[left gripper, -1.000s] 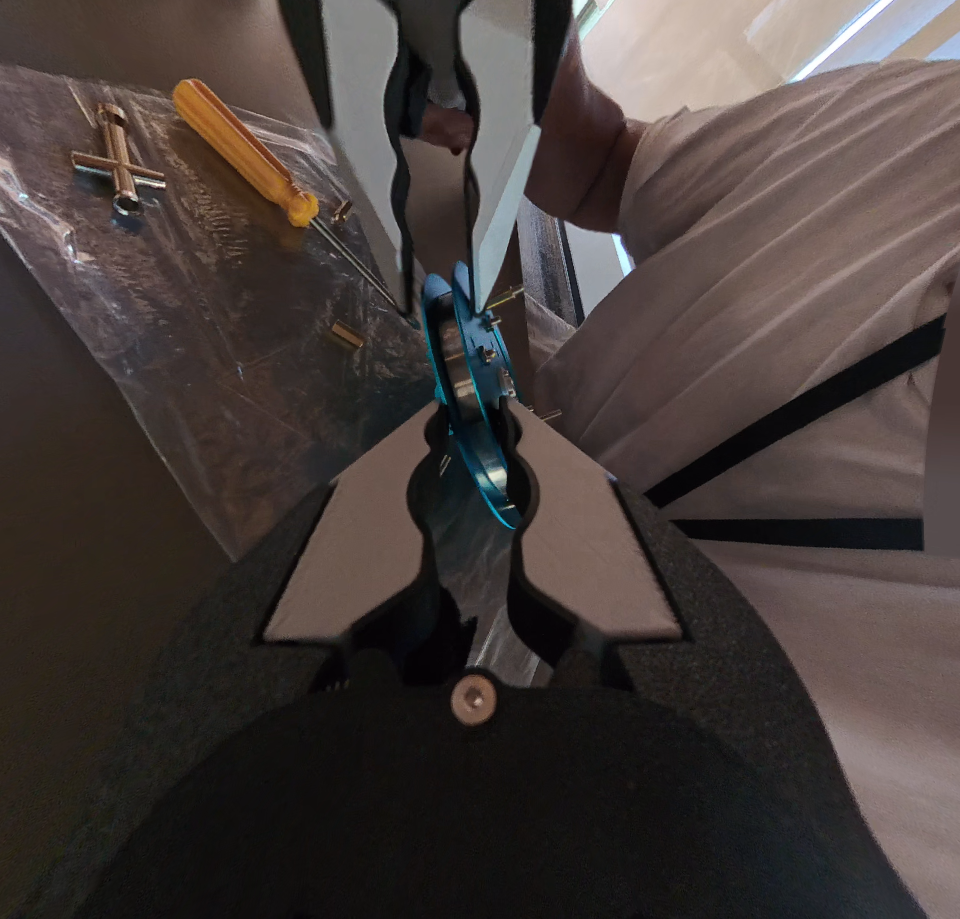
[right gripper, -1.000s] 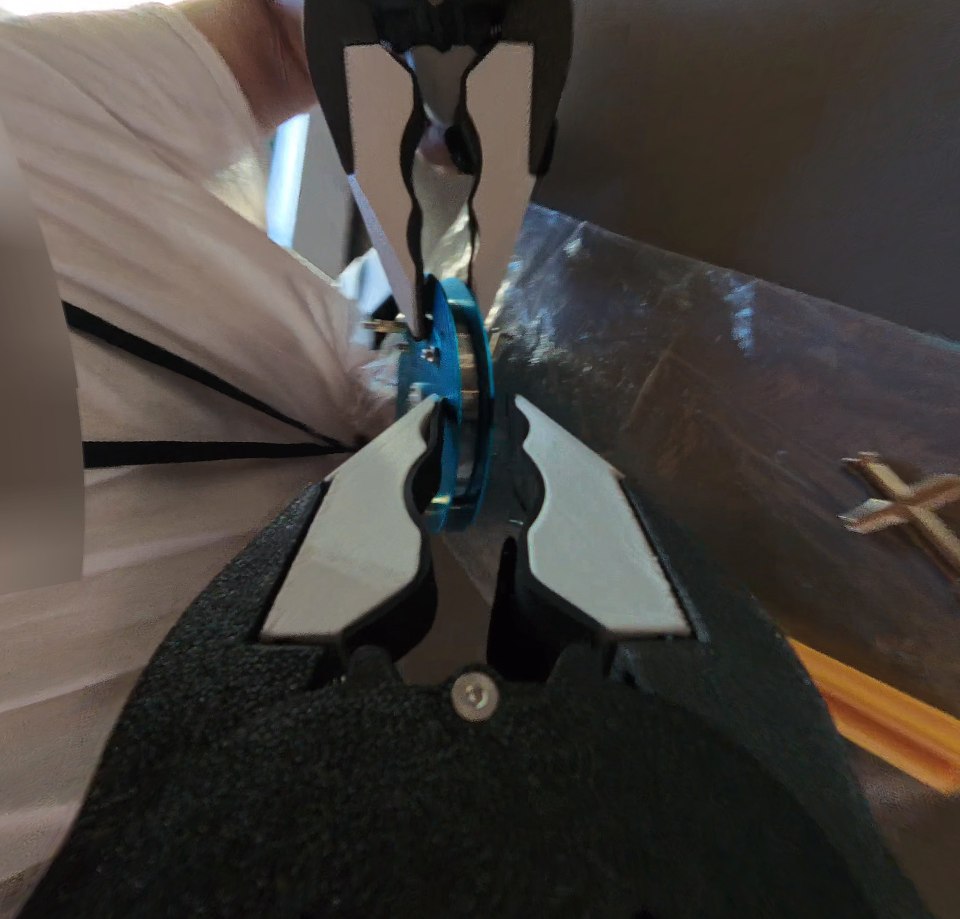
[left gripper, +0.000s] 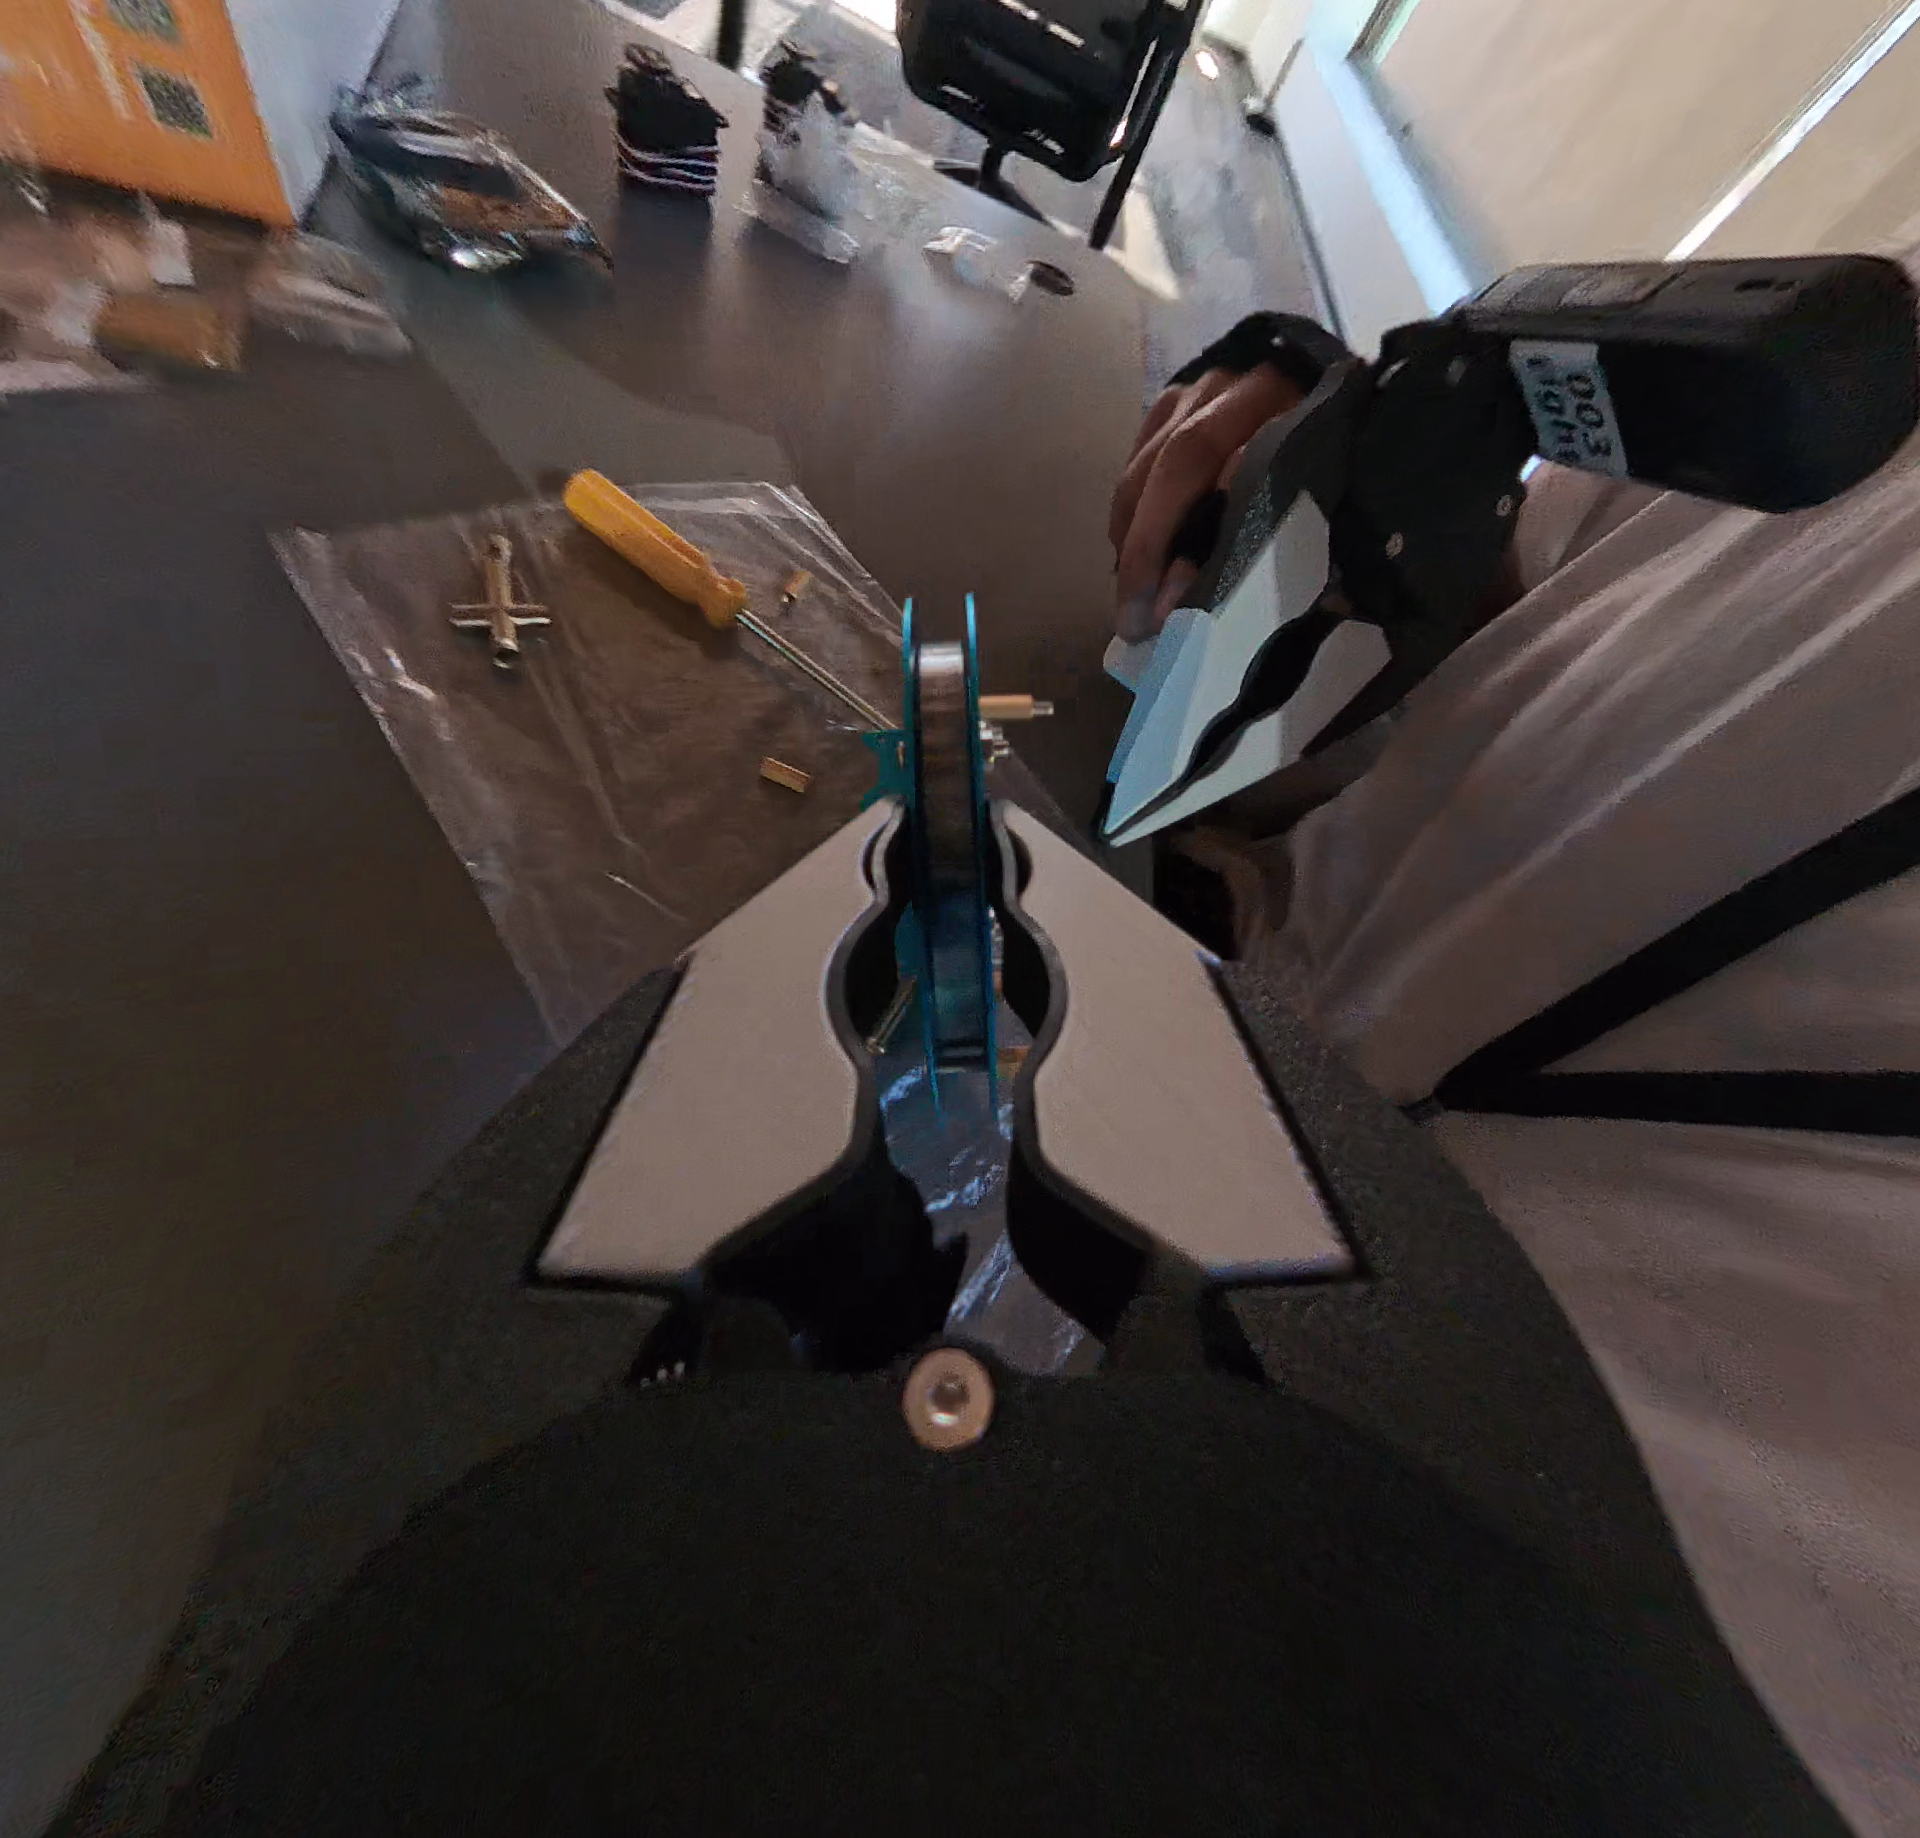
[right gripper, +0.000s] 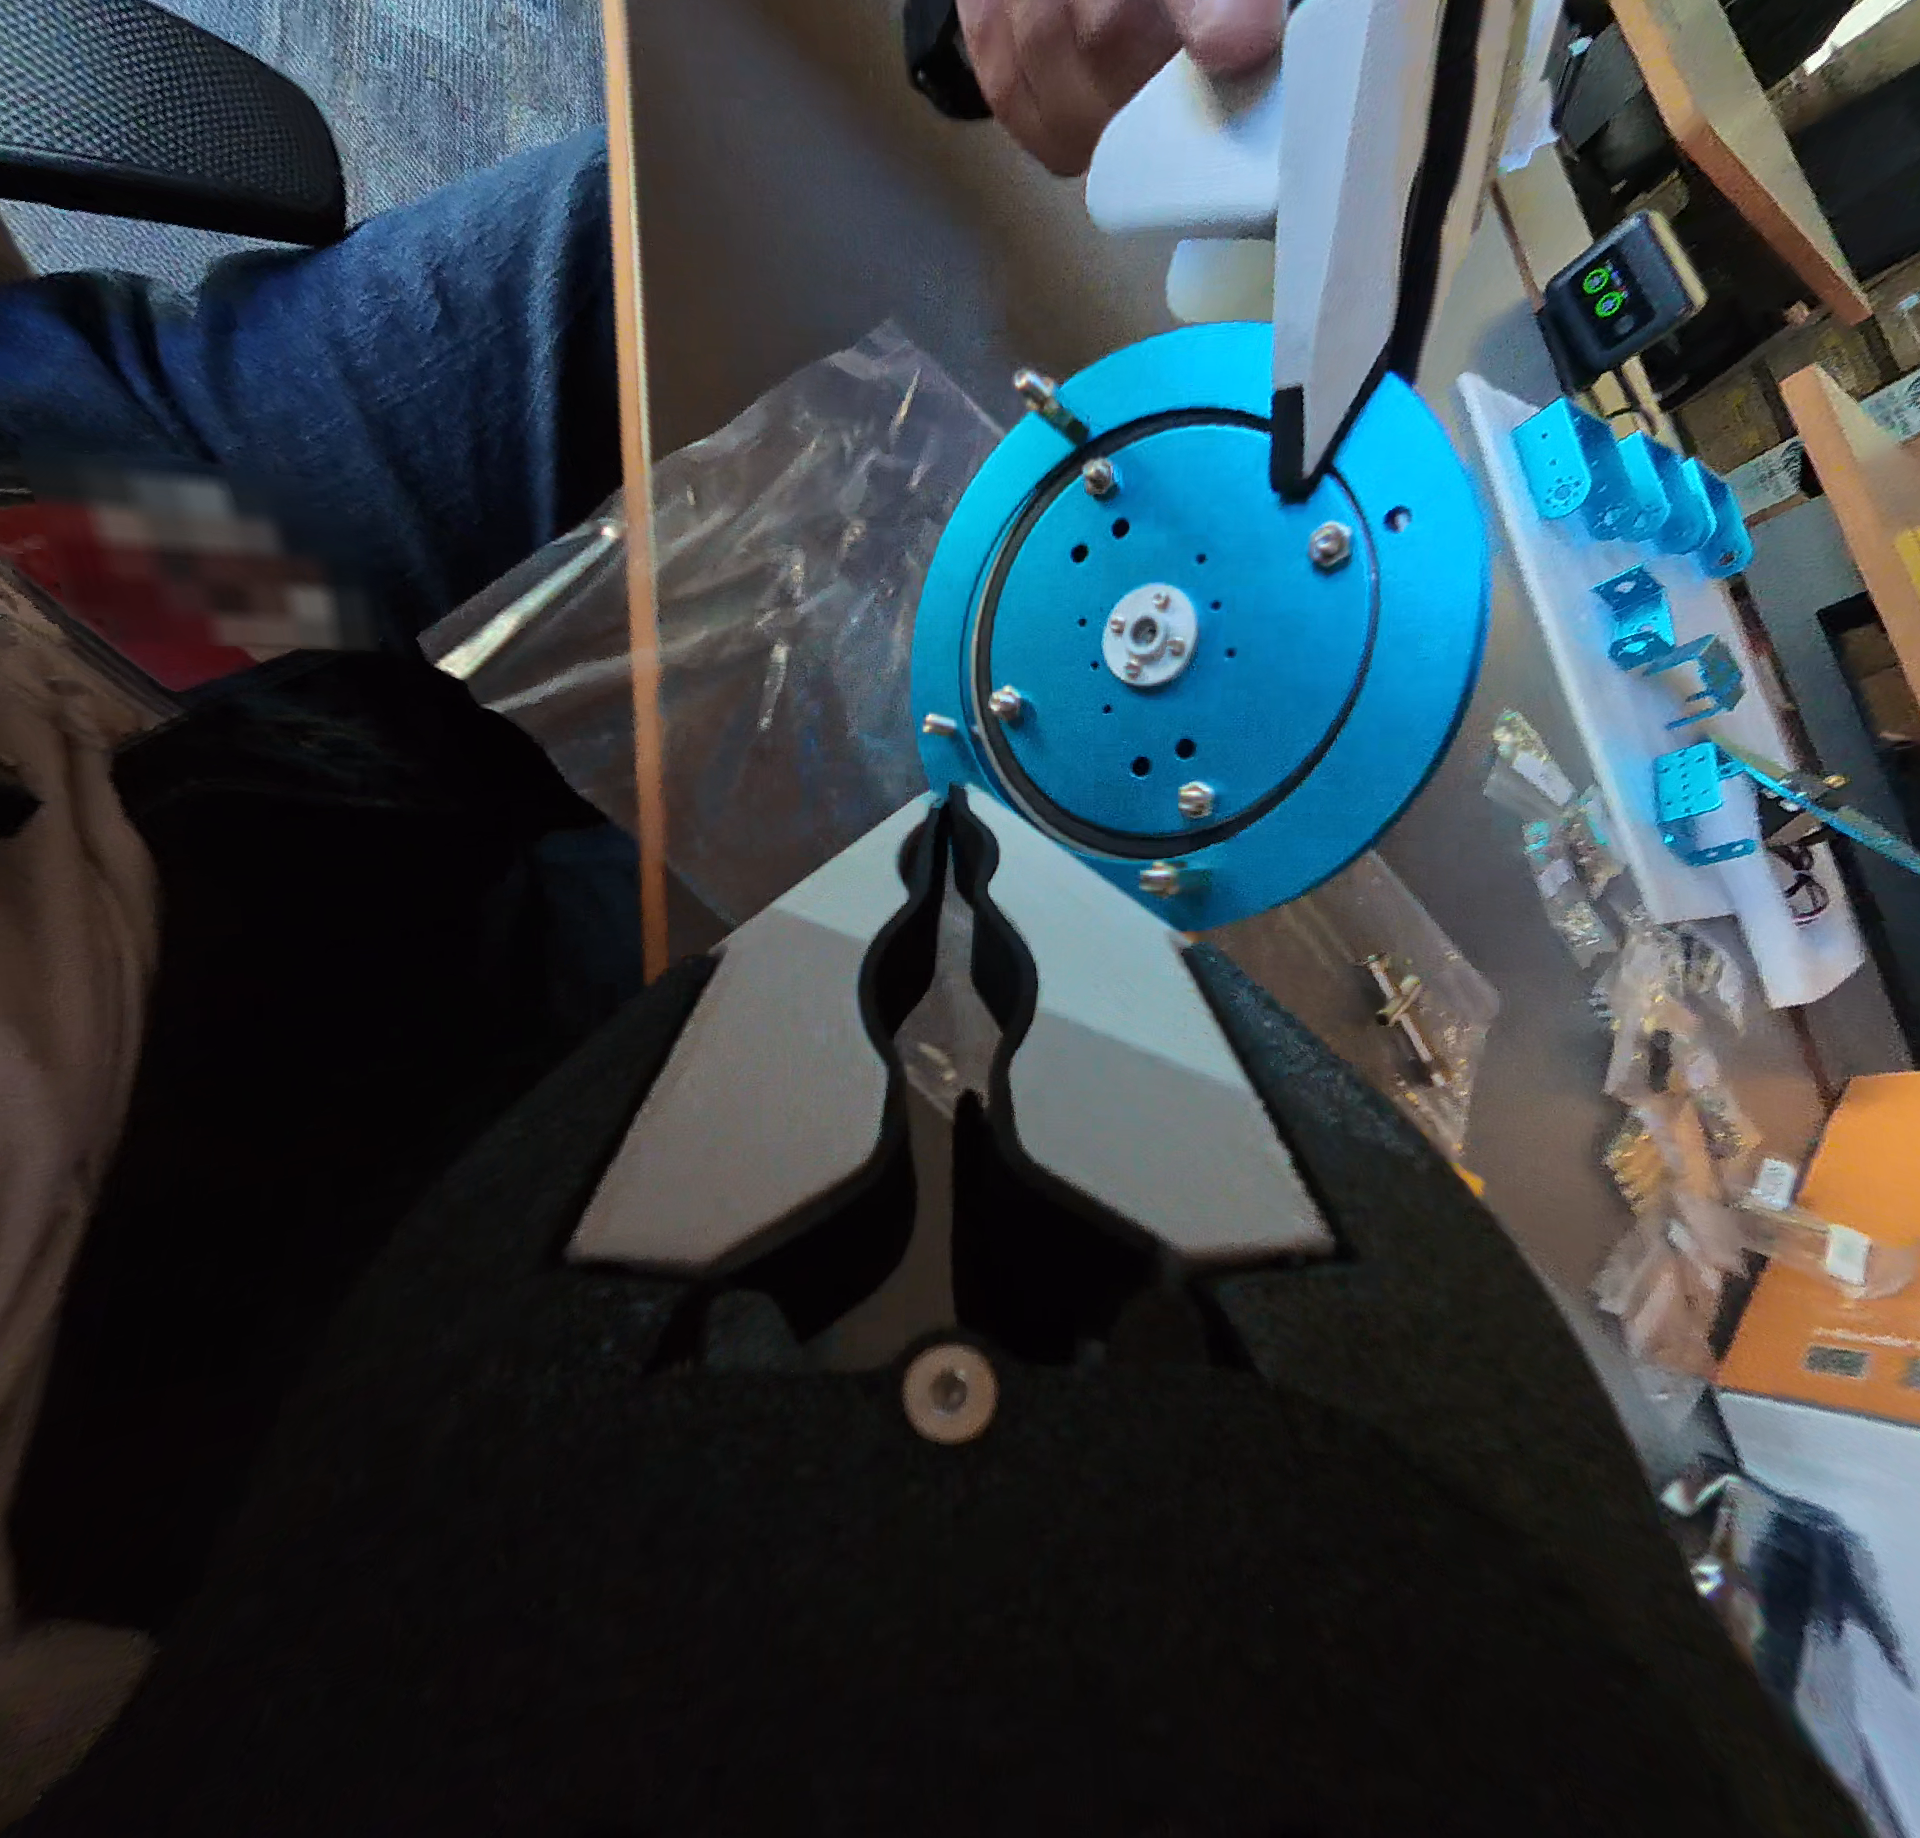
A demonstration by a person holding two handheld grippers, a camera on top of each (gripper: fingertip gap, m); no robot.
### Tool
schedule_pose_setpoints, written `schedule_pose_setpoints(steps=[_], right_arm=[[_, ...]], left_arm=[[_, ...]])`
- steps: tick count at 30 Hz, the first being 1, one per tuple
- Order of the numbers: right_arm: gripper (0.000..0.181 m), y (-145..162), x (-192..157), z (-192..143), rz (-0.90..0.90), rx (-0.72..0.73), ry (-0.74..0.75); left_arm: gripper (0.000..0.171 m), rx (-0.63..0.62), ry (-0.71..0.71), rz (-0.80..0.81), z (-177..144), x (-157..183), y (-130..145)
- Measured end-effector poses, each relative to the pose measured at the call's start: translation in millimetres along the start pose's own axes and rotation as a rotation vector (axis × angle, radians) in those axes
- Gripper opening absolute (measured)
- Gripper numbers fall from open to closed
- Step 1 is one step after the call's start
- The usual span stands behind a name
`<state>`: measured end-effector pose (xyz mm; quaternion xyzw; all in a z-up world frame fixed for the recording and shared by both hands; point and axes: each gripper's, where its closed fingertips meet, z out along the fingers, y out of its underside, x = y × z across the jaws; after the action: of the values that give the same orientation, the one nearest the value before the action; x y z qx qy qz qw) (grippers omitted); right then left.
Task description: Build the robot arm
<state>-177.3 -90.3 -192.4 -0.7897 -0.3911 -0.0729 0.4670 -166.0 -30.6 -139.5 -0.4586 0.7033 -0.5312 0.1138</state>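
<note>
Two-handed hold above a dark table [left gripper: 208,853]. The left gripper [left gripper: 940,838] has its fingers clamped on a blue disc assembly [left gripper: 940,708], two blue plates with a silvery ring sandwiched between them. In the left wrist view the assembly is edge-on and upright, rising toward 12 o'clock from the fingertips, with a brass standoff [left gripper: 1013,708] projecting from it toward 3 o'clock. In the right wrist view the same assembly faces the camera, showing a white hub [right gripper: 1148,635] at its centre and nuts around the inner plate. There the left gripper enters from 12 o'clock and pinches the rim at about 1 o'clock, gripped by a person's hand [right gripper: 1081,22]. The right gripper [right gripper: 945,806] is empty, fingertips pressed together, and points at the assembly's rim at about 7 o'clock. It is just beside the rim, but contact cannot be determined. Beneath, at 10 o'clock in the left wrist view, a clear plastic sheet [left gripper: 582,853] carries a yellow-handled screwdriver [left gripper: 655,562], a cross wrench [left gripper: 499,614] and loose brass standoffs [left gripper: 784,773]. At 3 o'clock in the right wrist view, blue metal brackets [right gripper: 1631,500] rest on a white tray [right gripper: 1714,895].
</note>
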Motion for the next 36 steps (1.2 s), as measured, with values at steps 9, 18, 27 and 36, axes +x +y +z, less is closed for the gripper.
schedule_pose_setpoints(steps=[9,18,27,36], right_arm=[[0.011,10,-5,27,0.141,-0.085,-0.081],[0.033,-28,16,-8,0.302,0.150,-0.198],[0.041,-24,47,11,0.316,0.182,-0.296],[0.015,-38,48,11,0.441,0.261,-0.438]], left_arm=[[0.012,0.015,-0.042,0.039,-10,0,3],[0.012,-0.023,-0.064,0.189,-19,14,15],[0.013,-0.025,-0.088,0.283,-17,22,17],[0.015,-0.020,-0.132,0.288,-20,14,16]])
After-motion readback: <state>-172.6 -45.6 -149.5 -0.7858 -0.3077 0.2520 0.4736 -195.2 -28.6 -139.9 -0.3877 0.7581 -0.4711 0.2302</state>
